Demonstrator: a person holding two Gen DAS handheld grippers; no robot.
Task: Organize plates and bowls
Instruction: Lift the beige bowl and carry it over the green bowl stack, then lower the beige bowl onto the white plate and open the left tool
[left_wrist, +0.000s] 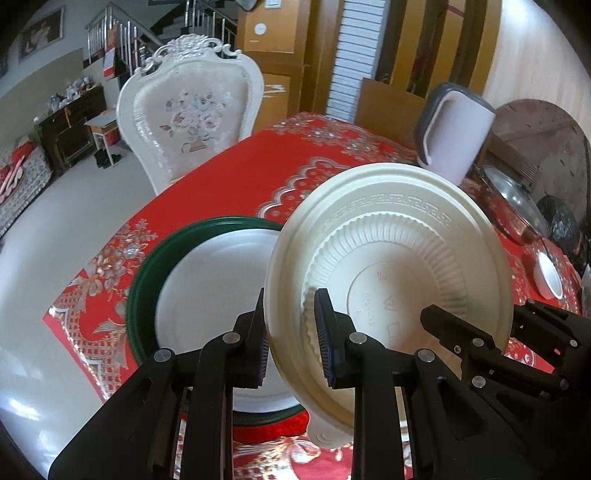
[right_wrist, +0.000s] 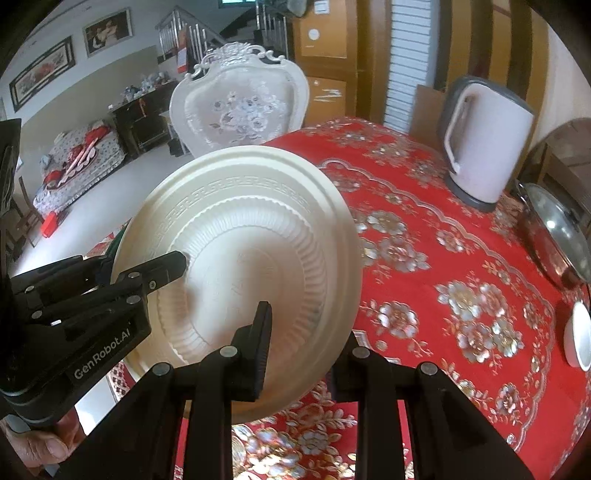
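Note:
A cream plastic bowl (left_wrist: 391, 258) with a fluted wall and key-pattern rim is held tilted above the red table, its inside facing the cameras. My left gripper (left_wrist: 291, 332) is shut on its left rim. My right gripper (right_wrist: 306, 343) is shut on its right rim and shows in the left wrist view (left_wrist: 476, 332). The bowl also fills the middle of the right wrist view (right_wrist: 251, 258), where the left gripper (right_wrist: 147, 273) enters from the left. A white plate (left_wrist: 218, 291) lies on a dark green plate (left_wrist: 147, 280), left of and below the bowl.
The red floral tablecloth (right_wrist: 424, 258) covers the table. A white kettle (right_wrist: 484, 144) stands at the back right, a steel pot lid (right_wrist: 557, 229) beside it. A small white dish (right_wrist: 581, 336) sits at the right edge. An ornate white chair (left_wrist: 184, 110) stands behind the table.

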